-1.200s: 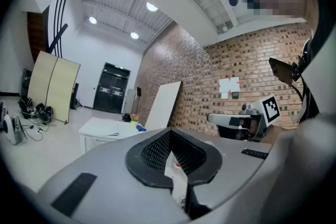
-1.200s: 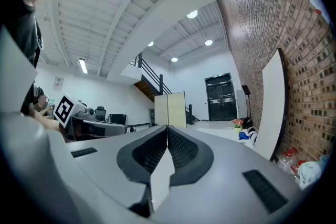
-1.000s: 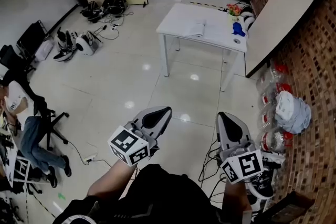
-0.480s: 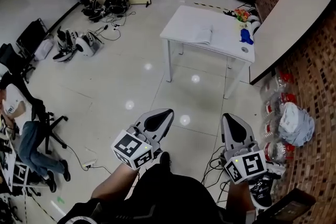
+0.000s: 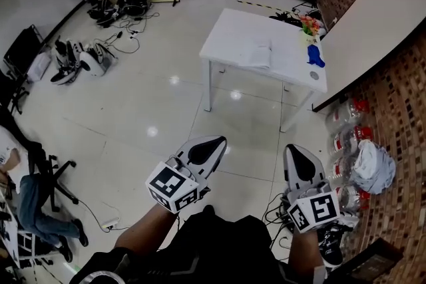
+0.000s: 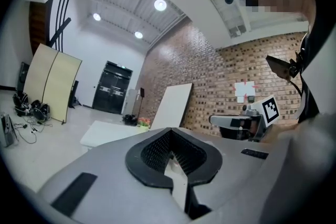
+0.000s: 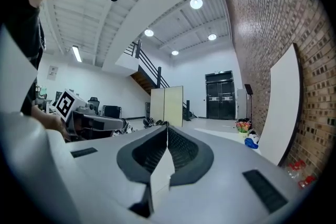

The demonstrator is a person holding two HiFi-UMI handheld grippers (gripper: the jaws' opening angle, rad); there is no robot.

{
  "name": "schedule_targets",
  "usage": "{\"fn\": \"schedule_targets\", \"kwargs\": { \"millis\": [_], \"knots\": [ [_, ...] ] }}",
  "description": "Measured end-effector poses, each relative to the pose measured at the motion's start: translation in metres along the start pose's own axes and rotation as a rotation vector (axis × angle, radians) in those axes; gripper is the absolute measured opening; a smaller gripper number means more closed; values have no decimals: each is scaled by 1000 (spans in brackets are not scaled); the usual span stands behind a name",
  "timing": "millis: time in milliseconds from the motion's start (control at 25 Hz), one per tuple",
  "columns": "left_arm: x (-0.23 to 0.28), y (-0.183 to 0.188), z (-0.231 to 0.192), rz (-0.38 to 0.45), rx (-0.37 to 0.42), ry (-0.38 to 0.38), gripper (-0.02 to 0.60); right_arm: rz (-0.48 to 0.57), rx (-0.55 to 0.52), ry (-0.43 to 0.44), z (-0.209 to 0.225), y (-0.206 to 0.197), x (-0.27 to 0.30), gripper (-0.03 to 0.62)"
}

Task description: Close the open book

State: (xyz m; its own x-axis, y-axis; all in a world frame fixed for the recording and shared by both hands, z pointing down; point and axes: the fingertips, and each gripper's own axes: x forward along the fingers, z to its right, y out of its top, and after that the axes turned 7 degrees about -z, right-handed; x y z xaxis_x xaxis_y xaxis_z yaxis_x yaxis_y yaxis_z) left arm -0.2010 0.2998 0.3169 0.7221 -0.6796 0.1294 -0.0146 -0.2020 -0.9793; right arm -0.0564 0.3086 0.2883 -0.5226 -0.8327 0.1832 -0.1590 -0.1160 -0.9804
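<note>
Left gripper [image 5: 217,140]: clenched, with its jaws pressed together and nothing between them; it is held level above the floor [image 5: 133,110].
Right gripper [image 5: 289,148]: also clamped empty, its jaws meeting along one seam; it sits beside the left gripper with a gap between them.
Open book [image 5: 257,55]: lies flat, pages up, on the white table [image 5: 219,43] — well ahead of both grippers and touched by neither.
Blue object [image 5: 315,54]: on the table just right of the book, far ahead of the right gripper.
Colourful bunch [image 5: 307,24]: at the table's far edge, beyond the blue object.
Pale board [image 5: 373,16]: leans on the brick wall [image 5: 399,110], ahead and to the right of the right gripper.
Bottles [image 5: 346,140] and white bag [image 5: 370,166]: on the floor by the wall, near the right gripper's right side.
Headsets and cables [image 5: 80,56]: on the floor — well ahead and to the left of the left gripper.
</note>
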Motion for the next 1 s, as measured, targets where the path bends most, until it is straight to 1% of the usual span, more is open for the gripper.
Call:
{"fn": "schedule_targets", "kwargs": {
  "millis": [160, 280, 400, 520, 720, 880, 1000],
  "knots": [
    [29, 2, -26, -9, -16, -16, -5, -18, 7, -15, 24, 1, 34, 2],
    [56, 3, -45, -21, -17, -10, -5, -16, 9, -18, 48, 2, 58, 2],
    [89, 4, -66, -38, -11, 23, -5, -3, 0, -6, 76, 3, 83, 2],
    [126, 8, -84, -49, -3, 62, -5, 14, 1, 0, 113, 4, 106, 2],
    [185, 34, -98, -37, 5, 84, -5, 50, -12, 31, 177, 16, 135, 2],
    [227, 46, -118, -29, -14, 128, -5, 92, -17, 37, 219, 30, 156, 2],
    [254, 48, -137, -32, -36, 178, -5, 79, -42, 57, 245, 27, 176, 2]
  ]
}}
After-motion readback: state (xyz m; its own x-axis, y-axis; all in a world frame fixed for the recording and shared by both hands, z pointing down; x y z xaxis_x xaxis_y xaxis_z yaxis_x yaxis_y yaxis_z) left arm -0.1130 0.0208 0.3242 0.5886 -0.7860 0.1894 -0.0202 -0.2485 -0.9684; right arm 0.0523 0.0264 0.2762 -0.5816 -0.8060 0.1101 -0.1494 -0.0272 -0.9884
